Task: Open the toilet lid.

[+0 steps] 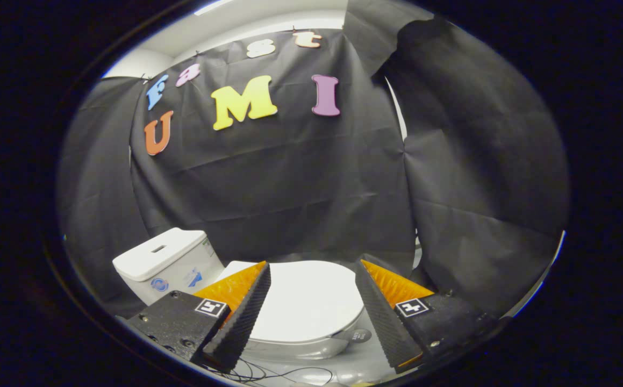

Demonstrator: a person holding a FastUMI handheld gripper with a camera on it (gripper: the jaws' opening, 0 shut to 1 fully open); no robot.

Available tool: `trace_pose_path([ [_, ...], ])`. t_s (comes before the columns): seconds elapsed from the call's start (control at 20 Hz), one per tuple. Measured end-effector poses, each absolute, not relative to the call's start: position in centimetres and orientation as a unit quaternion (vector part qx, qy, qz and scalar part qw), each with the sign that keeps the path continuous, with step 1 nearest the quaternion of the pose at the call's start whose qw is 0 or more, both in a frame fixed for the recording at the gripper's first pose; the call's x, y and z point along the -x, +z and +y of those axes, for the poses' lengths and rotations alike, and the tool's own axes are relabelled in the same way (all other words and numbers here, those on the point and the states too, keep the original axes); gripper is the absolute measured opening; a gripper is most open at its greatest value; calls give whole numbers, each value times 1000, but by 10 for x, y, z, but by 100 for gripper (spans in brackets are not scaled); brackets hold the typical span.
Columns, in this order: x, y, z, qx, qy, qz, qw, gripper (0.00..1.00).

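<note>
Lower left of frame: toilet tank (163, 260), its top closed. Lower centre: toilet lid (306, 301), shut flat on the bowl, seen between and beyond the fingers of the gripper (311, 317), which stand wide apart and touch nothing. Lower right: black booth wall (478, 215), close beside the bowl. Likely risk: fingers sliding over the smooth lid instead of catching under its near rim (295, 341). Open room above the lid; tight clearance toward tank and right wall.

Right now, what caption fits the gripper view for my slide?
Open gripper hovering above a white toilet, its closed lid seen between the fingers, tank beside it.
</note>
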State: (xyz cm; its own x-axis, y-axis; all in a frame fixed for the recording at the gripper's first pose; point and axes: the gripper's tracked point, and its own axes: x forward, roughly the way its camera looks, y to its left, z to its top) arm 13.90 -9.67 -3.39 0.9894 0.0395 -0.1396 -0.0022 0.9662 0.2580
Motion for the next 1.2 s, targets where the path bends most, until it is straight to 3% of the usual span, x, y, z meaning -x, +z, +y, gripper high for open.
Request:
trace_pose_path([
  [0.5,-196,-119,-133,-338,45,169,925,99],
  [1.2,-194,-228,-156,-514,34,250,820,95],
])
